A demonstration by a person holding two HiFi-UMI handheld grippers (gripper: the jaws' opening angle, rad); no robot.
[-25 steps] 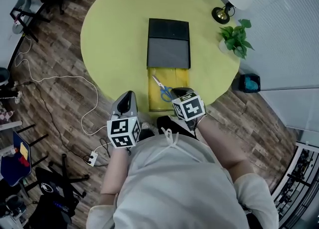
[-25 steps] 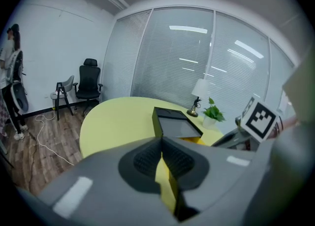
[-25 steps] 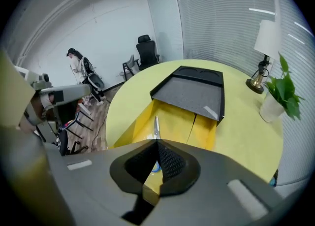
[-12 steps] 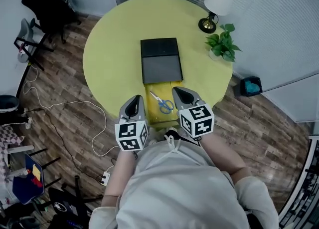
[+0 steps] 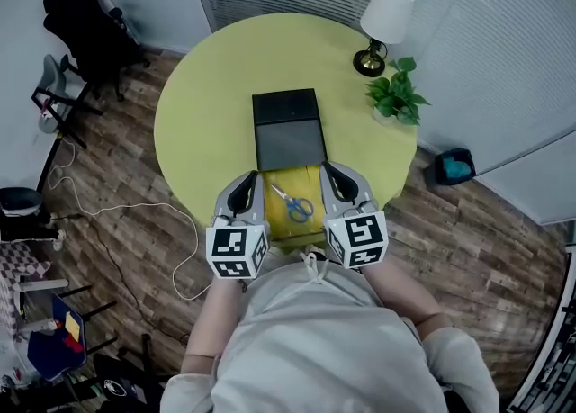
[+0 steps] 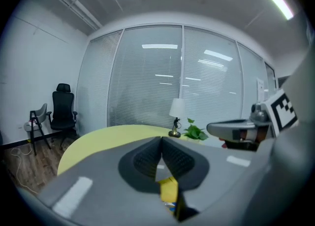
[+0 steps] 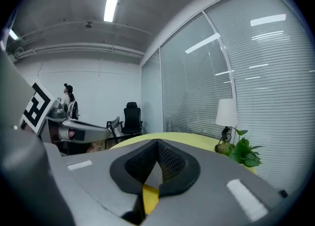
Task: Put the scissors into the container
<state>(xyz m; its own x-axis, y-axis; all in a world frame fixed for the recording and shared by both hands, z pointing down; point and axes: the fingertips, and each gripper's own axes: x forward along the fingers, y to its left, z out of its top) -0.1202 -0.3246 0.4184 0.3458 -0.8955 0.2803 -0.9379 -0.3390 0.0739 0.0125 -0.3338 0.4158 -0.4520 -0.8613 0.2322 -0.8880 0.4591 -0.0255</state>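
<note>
Left gripper: jaws pressed together, nothing between them. Right gripper: likewise clenched and empty. Both hover at the near edge of the table. Scissors lie untouched on yellow sheet between them, just before dark container.

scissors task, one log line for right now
phase: before pickup | scissors: on yellow tray, untouched | container: beyond tray | left gripper: shut, empty | right gripper: shut, empty
</note>
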